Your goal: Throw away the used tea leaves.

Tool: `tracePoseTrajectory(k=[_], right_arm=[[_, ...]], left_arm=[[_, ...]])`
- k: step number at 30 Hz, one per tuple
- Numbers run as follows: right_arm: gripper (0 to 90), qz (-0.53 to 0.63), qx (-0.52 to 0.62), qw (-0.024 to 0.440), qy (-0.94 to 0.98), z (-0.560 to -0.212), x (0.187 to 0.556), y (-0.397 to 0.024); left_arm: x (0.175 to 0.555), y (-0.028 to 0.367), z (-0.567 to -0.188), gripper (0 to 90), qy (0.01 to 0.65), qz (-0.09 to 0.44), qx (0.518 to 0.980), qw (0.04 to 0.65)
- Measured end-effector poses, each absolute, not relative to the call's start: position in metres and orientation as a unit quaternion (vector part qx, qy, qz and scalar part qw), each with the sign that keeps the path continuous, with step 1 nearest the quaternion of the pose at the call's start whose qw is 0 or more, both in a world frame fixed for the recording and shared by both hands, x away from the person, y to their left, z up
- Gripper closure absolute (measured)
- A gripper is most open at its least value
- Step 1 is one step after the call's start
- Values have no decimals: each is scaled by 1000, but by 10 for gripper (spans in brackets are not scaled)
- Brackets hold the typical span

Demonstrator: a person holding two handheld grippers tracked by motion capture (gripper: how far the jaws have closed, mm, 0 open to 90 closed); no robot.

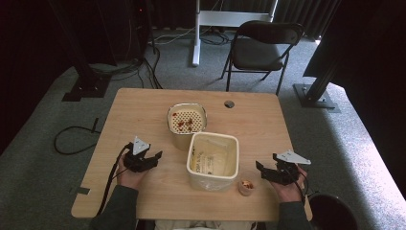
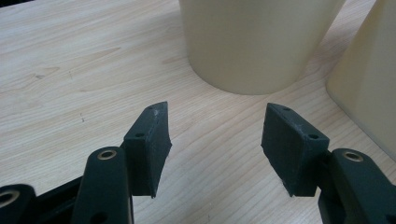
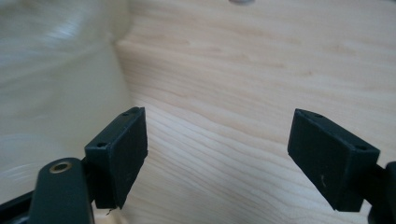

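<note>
- The wooden table [image 1: 143, 110] bears everything near its middle and front, within easy reach of both hands.
- The square cream bin [image 1: 213, 161] stands upright at the centre front, between the two grippers. Its inside looks bare of loose contents, with only faint smears or markings on the walls and floor; what they are I cannot tell.
- The round cream strainer pot [image 1: 186, 122] stands just behind the bin, touching or nearly touching its back left corner. Its perforated floor carries a scatter of small reddish-orange bits, likely set there so they can drain.
- The small clear cup [image 1: 246, 186] sits at the bin's front right corner, just beside the right gripper. It holds a little heap of reddish bits, probably the stock being moved between containers.
- The left gripper [image 1: 152, 157] hovers low, left of the bin. Its jaws stand apart with nothing between them, and the left gripper view has them aimed at the pot's base, as if lined up to take it.
- The right gripper [image 1: 262, 170] hangs right of the bin, near the cup, jaws apart and empty over bare wood.
</note>
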State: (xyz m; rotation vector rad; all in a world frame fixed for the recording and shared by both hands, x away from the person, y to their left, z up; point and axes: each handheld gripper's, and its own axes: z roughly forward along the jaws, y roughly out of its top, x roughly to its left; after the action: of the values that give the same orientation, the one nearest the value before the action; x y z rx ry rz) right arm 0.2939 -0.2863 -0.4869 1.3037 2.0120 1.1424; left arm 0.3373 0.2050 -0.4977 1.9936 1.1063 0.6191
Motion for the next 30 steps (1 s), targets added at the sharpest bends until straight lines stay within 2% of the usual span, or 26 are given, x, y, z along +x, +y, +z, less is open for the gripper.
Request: tracePoseTrajectory(k=[8,11,16,22,27,30], right_arm=[[187,475,434,224,732,-464,266,-286],[149,479,419,217,740,-463,255,-279],[106,476,391,203,761,-475,242,-263],[99,474,377,189,773,-492,238,-252],[103,474,368,184,779,-498,237,-247],[148,473,372,177,779,-504,240,-248]], left_arm=[[337,203,-499,426,431,246,782,377],[336,204,-499,429,435,246,779,380],[336,207,-499,430,437,245,778,379],[336,208,-501,430,442,244,777,377],[336,208,-501,431,441,244,777,377],[336,208,-502,430,440,244,778,376]])
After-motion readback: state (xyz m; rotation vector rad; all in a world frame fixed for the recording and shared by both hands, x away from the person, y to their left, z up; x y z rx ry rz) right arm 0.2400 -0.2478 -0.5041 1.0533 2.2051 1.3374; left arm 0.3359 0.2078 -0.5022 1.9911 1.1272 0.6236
